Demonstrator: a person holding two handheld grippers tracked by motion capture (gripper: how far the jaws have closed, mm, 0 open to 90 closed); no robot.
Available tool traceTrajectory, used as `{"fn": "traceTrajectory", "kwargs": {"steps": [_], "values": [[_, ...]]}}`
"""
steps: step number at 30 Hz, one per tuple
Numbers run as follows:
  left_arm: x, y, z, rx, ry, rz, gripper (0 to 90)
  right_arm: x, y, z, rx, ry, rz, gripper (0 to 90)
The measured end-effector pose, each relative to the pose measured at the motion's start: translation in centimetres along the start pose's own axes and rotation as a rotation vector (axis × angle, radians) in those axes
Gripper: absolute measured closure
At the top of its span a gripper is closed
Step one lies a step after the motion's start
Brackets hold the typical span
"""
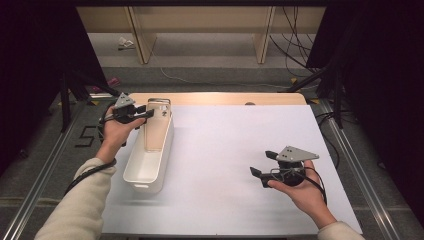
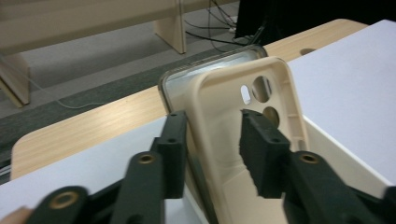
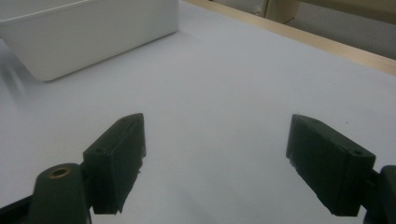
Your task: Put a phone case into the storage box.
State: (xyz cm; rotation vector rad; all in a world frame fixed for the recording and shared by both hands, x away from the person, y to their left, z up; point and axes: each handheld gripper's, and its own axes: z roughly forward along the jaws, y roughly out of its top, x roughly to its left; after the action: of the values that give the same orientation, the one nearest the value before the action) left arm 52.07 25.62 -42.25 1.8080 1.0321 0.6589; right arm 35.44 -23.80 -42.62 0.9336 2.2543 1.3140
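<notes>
A beige phone case (image 2: 219,112) with camera holes stands upright in the far end of a white bin (image 1: 142,177), and a clear case (image 2: 187,79) stands right behind it. In the high view the two cases (image 1: 157,125) lean against the bin's far wall. My left gripper (image 1: 147,112) reaches in from the left. Its jaws straddle the beige case's edge (image 2: 210,144) with a gap at the right pad (image 2: 261,149), so it is open. My right gripper (image 1: 262,162) hovers low over the white tabletop at the right, open, with nothing between its fingers (image 3: 215,158).
The white bin (image 3: 93,32) lies lengthwise at the table's left side. A white sheet (image 1: 225,150) covers the table, and a wooden strip (image 1: 215,98) shows at its far edge. Beyond it are wooden furniture legs and cables on the floor.
</notes>
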Motion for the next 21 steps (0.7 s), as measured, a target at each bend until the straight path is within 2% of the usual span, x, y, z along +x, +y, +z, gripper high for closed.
{"fn": "traceTrajectory", "kwargs": {"steps": [3,7,13,18,21], "values": [[-0.2,0.4,0.0,-0.004,0.026,-0.001,45.8,0.0,0.0,0.0,0.0,0.0,0.001,20.7],[-0.5,1.0,-0.2,-0.013,0.038,0.009,39.8,0.0,0.0,0.0,0.0,0.001,0.001,20.6],[-1.1,1.5,-1.0,-0.016,0.021,0.0,33.0,0.0,0.0,0.0,0.001,-0.001,-0.001,20.7],[-1.7,1.6,-2.1,-0.019,-0.007,-0.041,24.8,0.0,0.0,0.0,0.0,-0.001,-0.002,20.6],[-2.1,1.5,-2.9,0.003,-0.034,-0.057,18.4,0.0,0.0,0.0,0.001,-0.001,-0.002,20.6]]}}
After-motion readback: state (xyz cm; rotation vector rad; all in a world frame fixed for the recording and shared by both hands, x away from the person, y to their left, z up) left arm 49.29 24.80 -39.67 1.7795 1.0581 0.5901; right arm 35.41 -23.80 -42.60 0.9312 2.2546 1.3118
